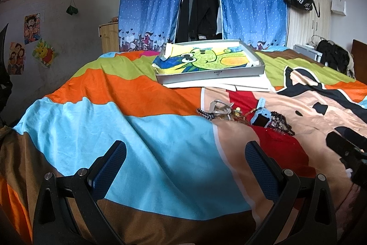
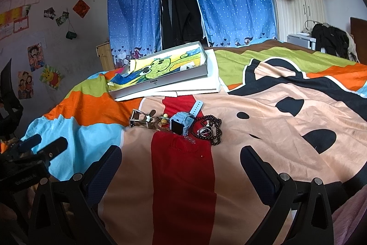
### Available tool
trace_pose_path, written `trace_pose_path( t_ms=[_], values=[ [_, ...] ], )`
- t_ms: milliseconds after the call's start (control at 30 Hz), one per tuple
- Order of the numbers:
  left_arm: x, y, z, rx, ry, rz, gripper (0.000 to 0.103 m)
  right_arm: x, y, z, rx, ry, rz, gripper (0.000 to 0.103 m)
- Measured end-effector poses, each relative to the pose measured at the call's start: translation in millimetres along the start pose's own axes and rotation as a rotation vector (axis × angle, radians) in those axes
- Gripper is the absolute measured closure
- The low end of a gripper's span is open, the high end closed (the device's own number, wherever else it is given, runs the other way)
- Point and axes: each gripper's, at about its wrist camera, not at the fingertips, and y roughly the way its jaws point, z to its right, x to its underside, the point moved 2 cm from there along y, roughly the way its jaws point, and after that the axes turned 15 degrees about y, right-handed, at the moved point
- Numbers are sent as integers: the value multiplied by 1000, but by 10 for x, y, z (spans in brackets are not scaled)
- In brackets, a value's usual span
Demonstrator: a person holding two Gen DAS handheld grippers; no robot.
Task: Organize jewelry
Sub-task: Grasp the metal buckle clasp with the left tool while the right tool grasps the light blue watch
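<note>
1. Left gripper (image 1: 185, 167): fingers spread wide, nothing between them, held low over the light-blue band of the bedspread (image 1: 96, 84).
2. Right gripper (image 2: 181, 167): likewise spread and empty, above the red stripe of the same bedspread; its tip also shows at the right edge of the left wrist view.
3. Jewelry lies in a small heap on the bed, ahead of both grippers and touching neither.
4. Heap contents: a light-blue watch (image 2: 183, 122) at centre; a dark bead bracelet (image 2: 212, 130) just right of it, with a metal ring (image 2: 204, 131) resting on the beads; a metal buckle (image 2: 140, 118) to the left.
5. A shallow grey box (image 2: 160, 82), lined with a green cartoon drawing, sits on white sheets (image 2: 195, 86) beyond the heap.
</note>
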Motion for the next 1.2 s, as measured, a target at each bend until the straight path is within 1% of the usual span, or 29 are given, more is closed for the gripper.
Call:
trace_pose_path(
  t_ms=[133, 233, 333, 467, 700, 900, 1100, 1200],
  values=[
    [0, 5, -57, -24, -23, 1, 1, -40, 18, 50, -13, 9, -31, 0],
    [-12, 6, -165, -40, -53, 1, 1, -63, 21, 16, -1, -25, -49, 0],
    [-18, 42, -267, -31, -96, -15, 2, -105, 28, -46, 14, -73, -55, 0],
    [-77, 113, -366, 4, -150, -36, 2, -174, 63, -112, 6, -107, -72, 0],
    [-253, 232, -384, -4, -107, -46, 2, -394, 213, -101, 11, -130, -77, 0],
    [-347, 421, -450, 18, -109, -73, 2, -545, 383, -6, 17, -147, -98, 0],
    [-457, 636, -414, 36, -77, -89, 2, -638, 511, 127, 12, -157, -107, 0],
    [-482, 744, -388, 57, -62, -92, 2, -661, 574, 190, 3, -161, -127, 0]
  ],
)
